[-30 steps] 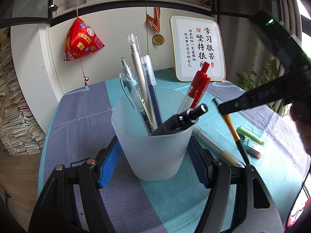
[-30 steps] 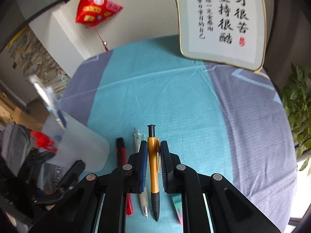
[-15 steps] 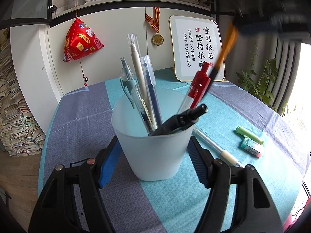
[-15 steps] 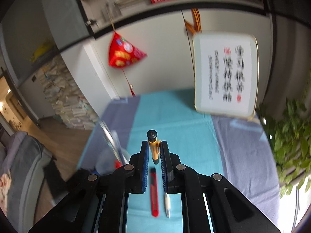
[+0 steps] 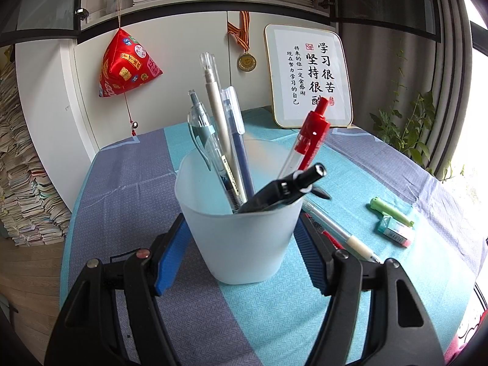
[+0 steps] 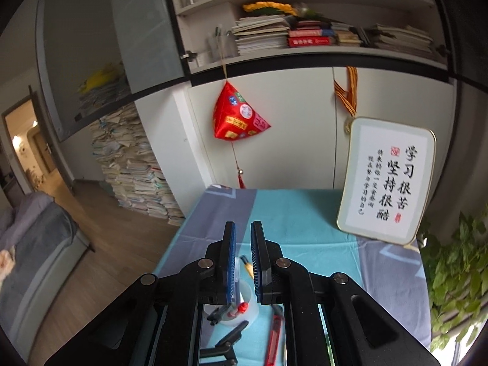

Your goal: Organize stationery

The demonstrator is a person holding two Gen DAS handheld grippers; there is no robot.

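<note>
Five pens [image 5: 231,140] stand in frosted translucent cup [image 5: 241,241].

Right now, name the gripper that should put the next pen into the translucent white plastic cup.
Right. The left gripper is clamped on the translucent white plastic cup, so it is busy. The right gripper is shut on the orange plastic pen, with the cup just below its jaws.

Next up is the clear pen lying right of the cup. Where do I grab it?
Probably its white grip section, from above, jaws across the barrel: the clear pen lies flat, and its far end is crowded by the cup.
</note>
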